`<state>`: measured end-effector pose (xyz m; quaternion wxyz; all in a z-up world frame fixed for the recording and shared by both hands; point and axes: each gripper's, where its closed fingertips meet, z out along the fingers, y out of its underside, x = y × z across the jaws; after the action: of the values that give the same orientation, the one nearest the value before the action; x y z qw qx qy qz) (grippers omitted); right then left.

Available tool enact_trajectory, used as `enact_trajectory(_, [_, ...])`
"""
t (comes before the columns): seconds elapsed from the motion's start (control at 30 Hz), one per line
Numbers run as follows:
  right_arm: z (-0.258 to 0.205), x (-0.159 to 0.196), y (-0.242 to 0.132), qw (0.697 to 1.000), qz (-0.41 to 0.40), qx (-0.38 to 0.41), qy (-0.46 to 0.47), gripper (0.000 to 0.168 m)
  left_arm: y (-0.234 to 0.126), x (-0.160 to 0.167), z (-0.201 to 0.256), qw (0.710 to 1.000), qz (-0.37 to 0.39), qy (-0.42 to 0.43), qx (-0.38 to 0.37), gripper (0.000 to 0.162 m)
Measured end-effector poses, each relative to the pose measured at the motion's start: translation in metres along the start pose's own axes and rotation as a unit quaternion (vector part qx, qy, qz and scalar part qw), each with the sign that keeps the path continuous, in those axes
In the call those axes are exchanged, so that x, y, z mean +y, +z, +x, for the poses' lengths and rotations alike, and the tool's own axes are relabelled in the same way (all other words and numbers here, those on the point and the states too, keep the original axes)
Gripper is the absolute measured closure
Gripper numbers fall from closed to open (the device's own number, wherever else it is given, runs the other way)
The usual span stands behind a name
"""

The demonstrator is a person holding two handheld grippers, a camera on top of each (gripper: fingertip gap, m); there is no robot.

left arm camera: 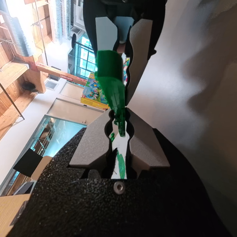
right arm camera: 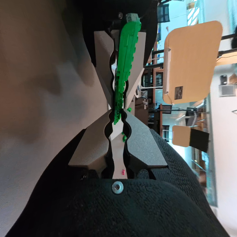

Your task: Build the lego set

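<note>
A long green lego plate assembly [left arm camera: 112, 82] is held in the air, edge-on, between the two grippers, which face each other tip to tip. My left gripper [left arm camera: 119, 110] is shut on one end of it. The right gripper's grey fingers [left arm camera: 139, 51] reach in from the top of the left wrist view. In the right wrist view the same green assembly [right arm camera: 126, 53] runs away from me, studs facing right. My right gripper [right arm camera: 118, 111] is shut on its near end. The left gripper's fingers [right arm camera: 102, 53] flank its far part.
The white table [left arm camera: 179, 89] lies behind, turned sideways in both views. On it are the yellow lego box [left arm camera: 92, 94], a pile of coloured pieces [left arm camera: 126, 64], a page with a green drawing [left arm camera: 121, 165], loose green pieces [right arm camera: 123, 138] and a pink piece [right arm camera: 123, 171].
</note>
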<state>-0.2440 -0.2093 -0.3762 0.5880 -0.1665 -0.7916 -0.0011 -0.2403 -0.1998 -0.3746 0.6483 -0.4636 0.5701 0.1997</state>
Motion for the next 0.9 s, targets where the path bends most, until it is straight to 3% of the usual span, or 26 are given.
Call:
enact_trajectory(0.13, [-0.003, -0.003, -0.003, 0.998, 0.013, -0.034, 0.044, 0.160, -0.002, -0.004, 0.004, 0.999, 0.017, -0.030, 0.023, 0.150])
enact_trajectory(0.23, [0.002, -0.006, -0.007, 0.986, 0.046, -0.050, 0.150, 0.158, -0.003, -0.008, 0.000, 0.995, 0.042, -0.086, 0.030, 0.149])
enact_trajectory(0.33, [0.010, -0.008, -0.012, 0.972, 0.066, -0.066, 0.217, 0.137, -0.005, -0.011, -0.011, 0.988, 0.065, -0.137, 0.015, 0.149])
enact_trajectory(0.47, [0.015, -0.008, -0.015, 0.969, 0.077, -0.065, 0.227, 0.136, -0.009, -0.013, -0.017, 0.981, 0.087, -0.174, 0.014, 0.149])
enact_trajectory(0.9, [0.022, -0.019, -0.014, 0.972, 0.107, -0.055, 0.203, 0.159, -0.013, -0.020, -0.018, 0.966, 0.125, -0.221, 0.034, 0.149])
